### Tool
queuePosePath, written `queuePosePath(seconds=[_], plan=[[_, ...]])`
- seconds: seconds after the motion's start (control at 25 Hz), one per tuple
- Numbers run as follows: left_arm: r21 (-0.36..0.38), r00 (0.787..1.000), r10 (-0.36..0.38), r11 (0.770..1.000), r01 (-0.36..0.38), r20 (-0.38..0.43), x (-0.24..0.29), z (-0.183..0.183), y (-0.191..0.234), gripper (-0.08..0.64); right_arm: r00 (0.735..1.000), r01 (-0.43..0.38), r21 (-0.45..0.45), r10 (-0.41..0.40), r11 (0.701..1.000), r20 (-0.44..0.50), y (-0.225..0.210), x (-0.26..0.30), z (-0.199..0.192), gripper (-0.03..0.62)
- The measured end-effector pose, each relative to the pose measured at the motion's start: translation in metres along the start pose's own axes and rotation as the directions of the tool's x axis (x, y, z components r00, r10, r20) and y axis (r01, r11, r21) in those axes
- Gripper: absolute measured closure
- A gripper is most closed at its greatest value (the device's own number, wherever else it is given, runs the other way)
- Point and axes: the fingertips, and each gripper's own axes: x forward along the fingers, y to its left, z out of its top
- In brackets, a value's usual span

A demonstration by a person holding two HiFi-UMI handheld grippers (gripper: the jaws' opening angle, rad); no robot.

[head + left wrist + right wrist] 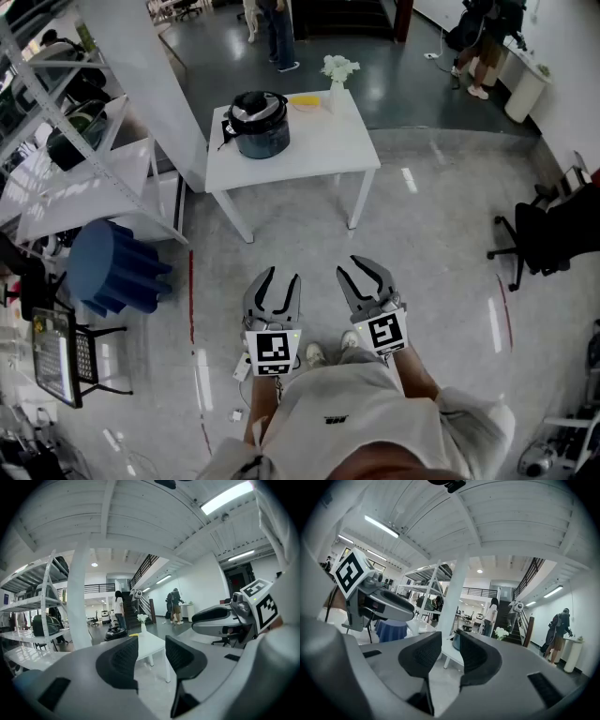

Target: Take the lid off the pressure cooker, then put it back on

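We hold the left gripper (273, 292) and the right gripper (368, 281) side by side at the lower centre of the head view, over bare floor and just above our shoes. Each gripper's own view shows its jaws a narrow gap apart, with nothing between the ribbed pads; only floor and the distant table show through the gaps.

The pressure cooker (259, 123) stands in the upper centre of the head view, at the left end of a white table (319, 155), well apart from both grippers. Its lid (255, 106) sits on the pot. Near the table's far edge are a yellow item (305, 101) and, just right of it, a white vase of flowers (338, 80).

A metal shelving rack (56, 141) fills the upper left, a blue draped stand (112, 265) sits below it, and a black office chair (553, 230) stands at the right edge. People stand along the top of the frame.
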Motion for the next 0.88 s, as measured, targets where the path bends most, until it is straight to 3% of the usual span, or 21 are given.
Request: queuePosePath(seconds=[0.36, 0.88], plan=[[-0.011, 1.0, -0.017, 1.0, 0.017, 0.02, -0.01, -0.017, 0.031, 0.368, 1.0, 0.019, 0.052, -0.019, 0.998, -0.009, 0.034, 0.025, 0.0, 0.466], [-0.007, 1.0, -0.008, 1.0, 0.009, 0.01, 0.045, -0.021, 0.066, 0.377, 1.0, 0.003, 0.065, -0.002, 0.998, -0.009, 0.012, 0.09, -0.012, 0.465]])
